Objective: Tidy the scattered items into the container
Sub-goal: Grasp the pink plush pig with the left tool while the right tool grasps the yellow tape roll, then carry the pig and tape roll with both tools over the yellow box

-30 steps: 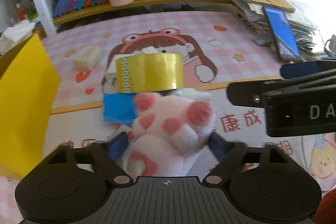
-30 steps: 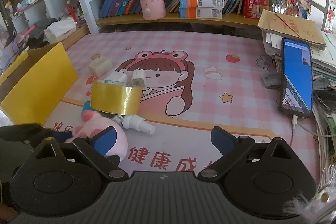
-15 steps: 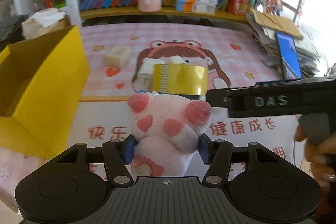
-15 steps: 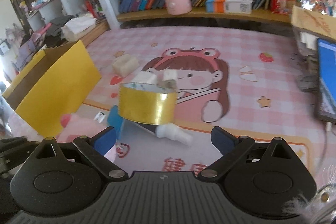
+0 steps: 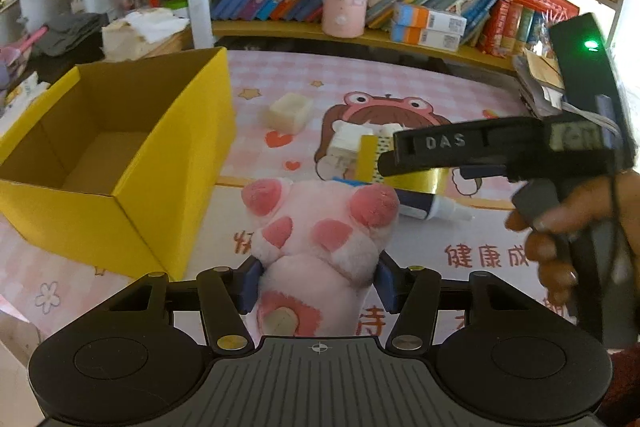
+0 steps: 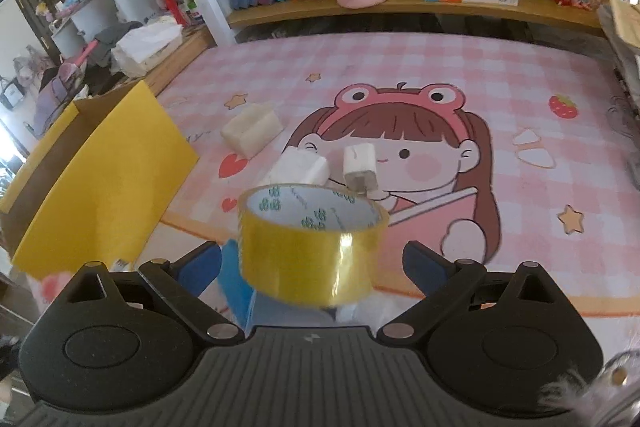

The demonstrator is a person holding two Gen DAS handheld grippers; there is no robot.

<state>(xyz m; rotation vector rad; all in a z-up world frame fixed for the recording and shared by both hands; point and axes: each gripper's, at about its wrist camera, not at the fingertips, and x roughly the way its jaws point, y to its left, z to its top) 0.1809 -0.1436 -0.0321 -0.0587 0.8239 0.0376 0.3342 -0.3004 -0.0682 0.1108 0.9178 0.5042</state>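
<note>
So the left wrist view is the only one that looks down into the yellow cardboard box (image 5: 116, 147): it's open-topped, plain brown card inside, glossy yellow outside, and nothing is visible in it. In that same view the left gripper (image 5: 318, 281) has its blue pads pressed into both sides of a fuzzy pink plush paw (image 5: 320, 231) with darker pink toe pads, and the jaws are closing a bit further on it. The paw sits just to the right of the box, off the mat. You also get the right gripper's black body from the side there, with a hand (image 5: 568, 227) wrapped round its handle.

The right wrist view gives what the left one mostly hides: the roll of yellow tape (image 6: 312, 247), shiny film with a white printed core, standing between the right gripper (image 6: 312, 267) fingers. Those jaws are wide apart, with clear gaps either side of the roll, so nothing is gripped. The box is only a yellow slab to the left of the roll here. Just behind the roll are two white chargers (image 6: 320, 167) and, further back, a chunky off-white foam block (image 6: 252, 131), all on the pink checked cartoon mat (image 6: 440, 75). Under the roll there's a blue-and-white tube, blurry.
</note>
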